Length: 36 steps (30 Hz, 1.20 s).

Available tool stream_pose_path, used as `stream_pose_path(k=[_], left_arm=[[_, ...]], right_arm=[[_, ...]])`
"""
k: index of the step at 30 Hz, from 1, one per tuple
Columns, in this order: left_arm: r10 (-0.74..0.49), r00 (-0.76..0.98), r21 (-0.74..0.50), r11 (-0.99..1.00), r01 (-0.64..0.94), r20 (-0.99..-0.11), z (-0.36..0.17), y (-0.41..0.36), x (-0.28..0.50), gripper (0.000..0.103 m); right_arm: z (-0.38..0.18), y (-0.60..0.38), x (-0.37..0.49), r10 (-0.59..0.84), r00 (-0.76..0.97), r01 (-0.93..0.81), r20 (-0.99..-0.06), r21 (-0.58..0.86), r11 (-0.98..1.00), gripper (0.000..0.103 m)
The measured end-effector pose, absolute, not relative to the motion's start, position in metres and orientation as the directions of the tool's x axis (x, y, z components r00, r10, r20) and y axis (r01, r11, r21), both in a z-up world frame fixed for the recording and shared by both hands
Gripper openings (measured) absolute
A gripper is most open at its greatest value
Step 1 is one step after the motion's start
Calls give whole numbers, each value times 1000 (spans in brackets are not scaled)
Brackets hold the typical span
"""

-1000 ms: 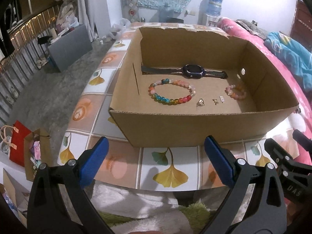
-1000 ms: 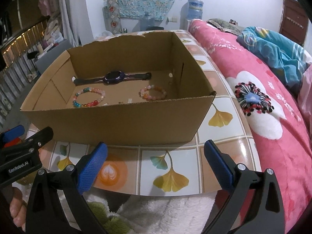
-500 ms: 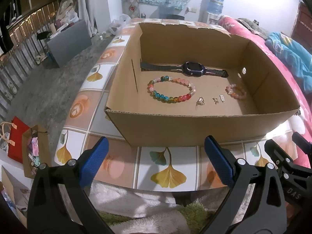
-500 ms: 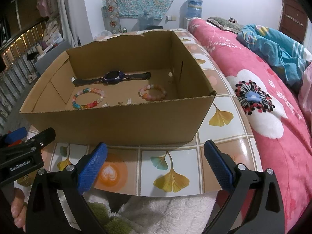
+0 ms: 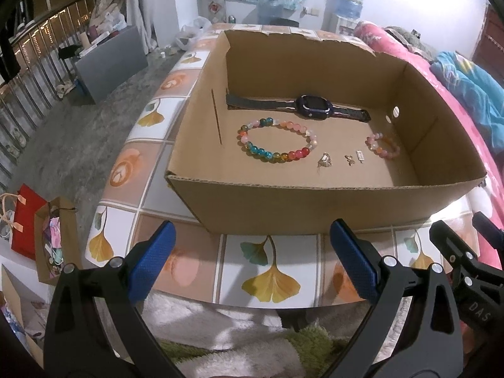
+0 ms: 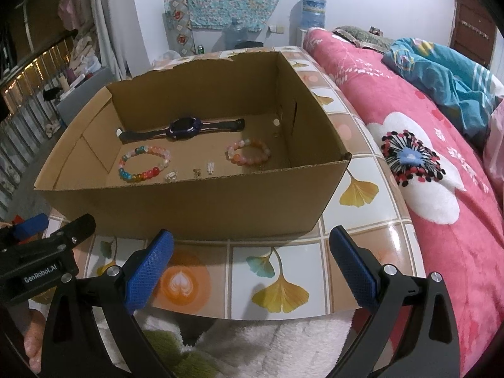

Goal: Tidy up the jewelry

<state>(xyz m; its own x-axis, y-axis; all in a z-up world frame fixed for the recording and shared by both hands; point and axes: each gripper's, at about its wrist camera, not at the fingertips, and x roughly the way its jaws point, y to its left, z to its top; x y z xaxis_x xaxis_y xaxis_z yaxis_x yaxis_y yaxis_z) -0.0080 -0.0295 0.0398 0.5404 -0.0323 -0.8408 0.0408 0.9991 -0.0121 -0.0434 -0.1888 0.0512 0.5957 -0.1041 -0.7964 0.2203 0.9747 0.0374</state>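
Both tools, left tool (image 5: 252, 264) and right tool (image 6: 252, 263), hang spread and empty before the cardboard box (image 5: 315, 201). Inside lie a watch (image 5: 312, 106), two bracelets and small charms (image 5: 324, 160), either sorted already or awaiting sorting.

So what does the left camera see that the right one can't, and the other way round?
Only the left wrist view shows the red gift bag and the brown paper bag on the floor. Only the right wrist view shows the white flower printed on the pink blanket. Both show the cardboard box holding the watch, the rainbow bracelet, the pink bracelet and small charms, and both grippers, left and right, open and empty.
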Motion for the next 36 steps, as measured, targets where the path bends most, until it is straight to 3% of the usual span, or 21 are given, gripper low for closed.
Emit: stream_pose_path(k=[36], left_arm=[[-57, 528, -26, 998, 66, -847, 47, -41, -5, 95]], right_arm=[[53, -195, -36, -91, 582, 246, -808, 67, 967, 96]])
